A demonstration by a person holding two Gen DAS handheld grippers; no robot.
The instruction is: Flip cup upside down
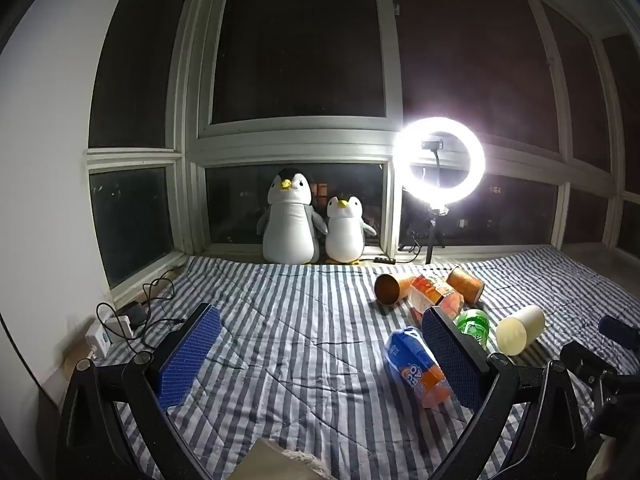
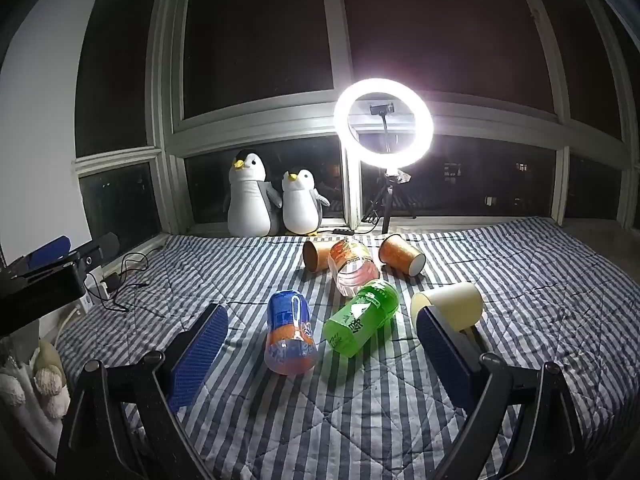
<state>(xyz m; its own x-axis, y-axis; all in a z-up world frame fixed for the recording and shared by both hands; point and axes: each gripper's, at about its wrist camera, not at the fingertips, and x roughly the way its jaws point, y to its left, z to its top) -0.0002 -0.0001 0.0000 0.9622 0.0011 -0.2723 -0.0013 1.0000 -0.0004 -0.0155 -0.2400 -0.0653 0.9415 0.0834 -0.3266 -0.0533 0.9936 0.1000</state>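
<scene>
Several cups lie on their sides on a striped quilt point(image 2: 360, 400). In the right wrist view a blue-and-orange plastic cup point(image 2: 290, 334), a green plastic cup point(image 2: 360, 316) and a cream paper cup point(image 2: 452, 304) lie nearest; two brown paper cups point(image 2: 318, 254) point(image 2: 402, 254) and a clear orange cup point(image 2: 354, 266) lie behind. My right gripper point(image 2: 320, 344) is open and empty, above the quilt just short of the blue and green cups. My left gripper point(image 1: 320, 352) is open and empty; the blue cup point(image 1: 418, 360) lies by its right finger, the cream cup point(image 1: 520, 328) further right.
Two plush penguins point(image 2: 246, 196) point(image 2: 300, 204) and a lit ring light on a tripod point(image 2: 384, 120) stand on the window sill behind the quilt. Chargers and cables point(image 1: 120, 320) lie at the left edge. The left gripper shows at the left of the right wrist view point(image 2: 48, 276).
</scene>
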